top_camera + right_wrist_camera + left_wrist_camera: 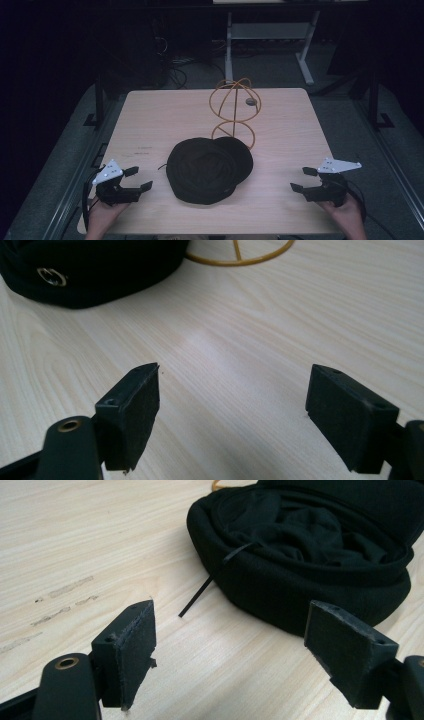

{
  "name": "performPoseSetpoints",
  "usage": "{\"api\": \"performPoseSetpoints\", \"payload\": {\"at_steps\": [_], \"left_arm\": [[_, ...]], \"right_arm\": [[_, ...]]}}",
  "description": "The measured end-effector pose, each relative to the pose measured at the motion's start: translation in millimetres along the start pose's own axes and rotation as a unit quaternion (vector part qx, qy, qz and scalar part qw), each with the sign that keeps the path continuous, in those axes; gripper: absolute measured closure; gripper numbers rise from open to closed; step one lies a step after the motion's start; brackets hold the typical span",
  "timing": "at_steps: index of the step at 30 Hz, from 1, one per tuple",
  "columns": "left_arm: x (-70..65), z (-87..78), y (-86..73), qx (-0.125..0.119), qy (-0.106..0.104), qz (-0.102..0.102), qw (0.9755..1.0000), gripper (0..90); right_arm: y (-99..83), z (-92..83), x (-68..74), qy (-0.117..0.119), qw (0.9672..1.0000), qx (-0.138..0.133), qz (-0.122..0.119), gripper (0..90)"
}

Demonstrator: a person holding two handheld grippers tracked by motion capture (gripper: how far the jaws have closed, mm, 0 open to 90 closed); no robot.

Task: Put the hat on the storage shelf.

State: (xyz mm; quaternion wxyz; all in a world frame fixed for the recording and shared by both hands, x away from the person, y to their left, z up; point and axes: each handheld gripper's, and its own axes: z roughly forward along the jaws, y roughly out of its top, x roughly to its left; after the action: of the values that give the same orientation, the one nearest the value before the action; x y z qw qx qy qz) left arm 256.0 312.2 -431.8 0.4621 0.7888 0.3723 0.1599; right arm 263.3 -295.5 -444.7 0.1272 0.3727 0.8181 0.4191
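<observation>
Two claws are sitting wide open with nothing between their jaws: our left gripper (131, 178) and right gripper (302, 179). We are seeing the black hat (207, 169) lying crown-down between them, nearer the left gripper, its brim toward the wire stand (234, 109).

A black cap (207, 170) lies near the middle of the wooden table, toward the near edge. It rests upside down, its soft crumpled lining facing up inside a thick rounded rim. A thin black strap (197, 596) trails from its left side onto the table. A small round metal emblem (51, 276) sits on its right outer wall.
</observation>
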Motion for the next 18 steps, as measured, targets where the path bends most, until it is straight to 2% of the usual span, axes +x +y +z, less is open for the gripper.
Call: {"api": "performPoseSetpoints", "payload": {"at_steps": [5,16,18], "left_arm": [[1.5,-1.6,-1.5,-0.005,0.000,-0.005,1.0000,20.0],[0.4,-4.5,-1.3,-0.011,-0.001,-0.007,0.9999,20.0],[0.2,-4.2,-1.0,-0.010,-0.001,-0.005,0.9999,20.0]], "right_arm": [[9.3,-4.8,4.0,0.008,0.9998,-0.018,-0.004,19.4],[43.4,0.9,24.3,0.030,0.9990,-0.003,-0.033,18.0],[55.0,3.3,30.3,0.044,0.9980,0.001,-0.045,17.0]]}}
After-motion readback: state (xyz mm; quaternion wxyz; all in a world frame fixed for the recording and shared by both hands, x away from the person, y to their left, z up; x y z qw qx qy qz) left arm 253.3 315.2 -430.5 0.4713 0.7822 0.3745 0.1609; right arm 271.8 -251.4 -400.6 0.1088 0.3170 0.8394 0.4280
